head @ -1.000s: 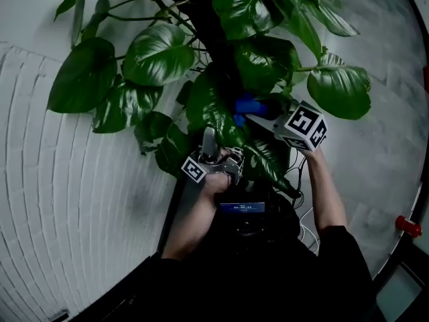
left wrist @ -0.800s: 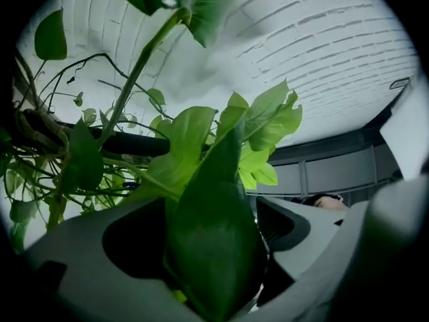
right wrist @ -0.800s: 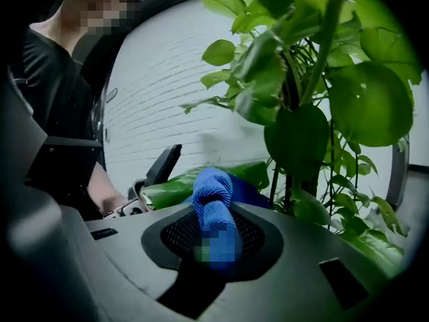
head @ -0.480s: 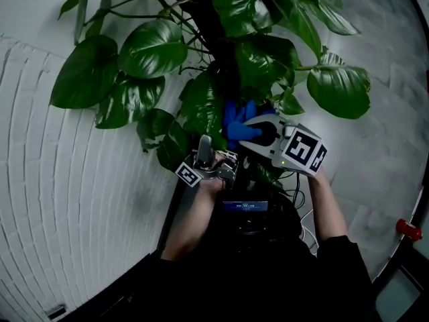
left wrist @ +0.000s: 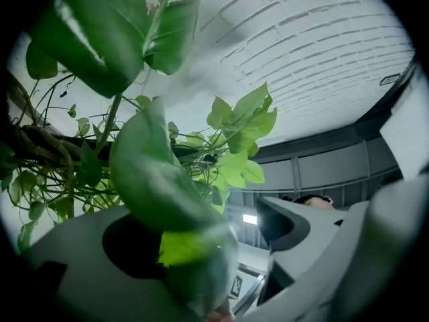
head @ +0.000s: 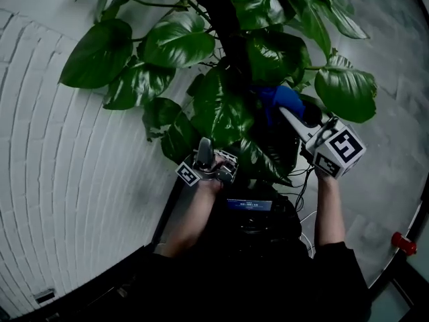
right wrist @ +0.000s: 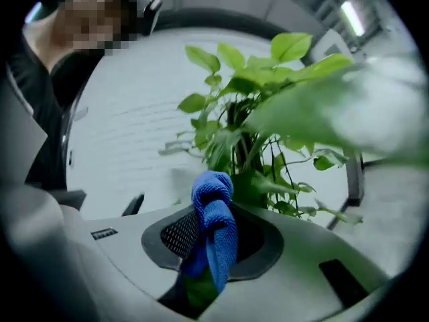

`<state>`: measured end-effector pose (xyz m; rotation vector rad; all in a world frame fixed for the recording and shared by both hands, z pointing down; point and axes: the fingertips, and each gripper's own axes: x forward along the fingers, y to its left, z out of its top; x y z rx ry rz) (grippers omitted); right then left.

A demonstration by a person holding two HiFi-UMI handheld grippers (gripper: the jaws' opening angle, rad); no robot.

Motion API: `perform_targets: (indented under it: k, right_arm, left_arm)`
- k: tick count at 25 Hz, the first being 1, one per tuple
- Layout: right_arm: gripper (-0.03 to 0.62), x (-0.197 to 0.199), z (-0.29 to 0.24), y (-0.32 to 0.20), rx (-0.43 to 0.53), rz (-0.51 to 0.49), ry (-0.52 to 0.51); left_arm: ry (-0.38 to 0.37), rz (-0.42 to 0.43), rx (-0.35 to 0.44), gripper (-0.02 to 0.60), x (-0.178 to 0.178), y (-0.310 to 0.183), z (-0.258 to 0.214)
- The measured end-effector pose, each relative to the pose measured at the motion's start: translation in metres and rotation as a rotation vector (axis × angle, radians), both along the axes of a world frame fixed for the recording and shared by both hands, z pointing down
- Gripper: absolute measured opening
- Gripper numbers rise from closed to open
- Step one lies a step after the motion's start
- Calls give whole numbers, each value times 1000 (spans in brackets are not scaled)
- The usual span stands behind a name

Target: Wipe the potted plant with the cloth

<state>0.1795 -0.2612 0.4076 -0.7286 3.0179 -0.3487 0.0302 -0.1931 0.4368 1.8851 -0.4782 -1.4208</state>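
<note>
- Right gripper (head: 291,116): clamped on the blue cloth (head: 281,99), with a bunched fold standing above the pads. Pushed in among the inner leaves right of the stem, probably to rub a leaf face.
- Left gripper (head: 204,146): near, at lower left of the foliage, pointing up. Parted, with one leaf (left wrist: 157,180) draped between and lying on one pad, not squeezed. Likely placed to steady that leaf.
- Potted plant (head: 221,106): centre and far, beside a white brick wall (head: 67,180).
- Wiping judged under way.

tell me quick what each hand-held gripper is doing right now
Left hand-held gripper: open, with a leaf hanging between its jaws, not clamped.
Right hand-held gripper: shut on the blue cloth.
</note>
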Motion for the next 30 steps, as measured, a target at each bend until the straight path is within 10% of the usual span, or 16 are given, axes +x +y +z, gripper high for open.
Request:
perform_targets:
  k: [4,11,19,30]
  right_arm:
    - [114,-7,-40,6,-93,-78,-335]
    - [115,-71,52,-7,-195,-71,-43]
    - [114,-83,53,55,-383,-233,-197]
    - [115,-60,14,120,-244,-424,-171]
  left_arm:
    - [-25,16,-1,422,6,4,0]
    - [-32,-3,6,416,8,13,-2]
    - [-3,-5,35,416,1,28,-13]
    - [-140,21,46,403,18,54,-15]
